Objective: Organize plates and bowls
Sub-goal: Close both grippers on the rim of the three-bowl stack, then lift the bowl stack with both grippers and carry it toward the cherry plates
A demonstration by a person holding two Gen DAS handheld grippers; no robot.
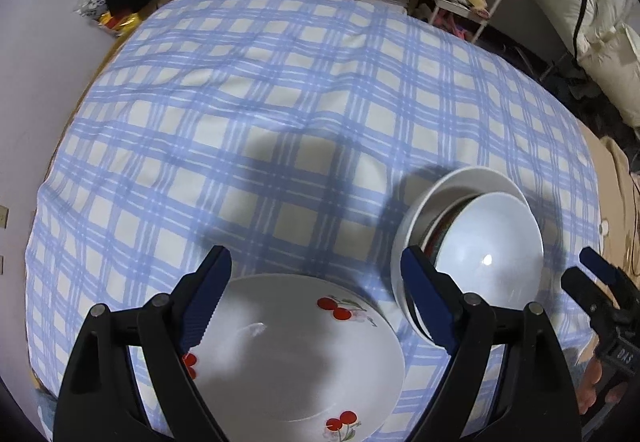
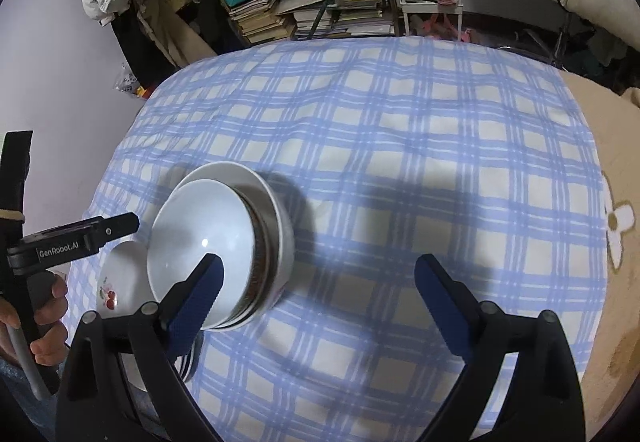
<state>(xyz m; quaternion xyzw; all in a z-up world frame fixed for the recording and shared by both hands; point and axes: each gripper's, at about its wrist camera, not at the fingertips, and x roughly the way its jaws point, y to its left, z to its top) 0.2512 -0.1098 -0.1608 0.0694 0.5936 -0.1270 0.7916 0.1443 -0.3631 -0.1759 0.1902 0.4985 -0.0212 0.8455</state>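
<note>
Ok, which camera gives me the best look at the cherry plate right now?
The left wrist view: the cherry plate fills the foreground beneath the open left tool, most of its face and three cherry prints visible. The right wrist view shows only a sliver beside the stacked bowls.

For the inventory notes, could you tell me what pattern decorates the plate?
Red cherries with green stems on white; the plate shows best in the left wrist view.

Both claws: black frames w/ blue ribbed pads [image 1: 208, 302], grey screws ("GenRobot.AI" lettering on side).
</note>
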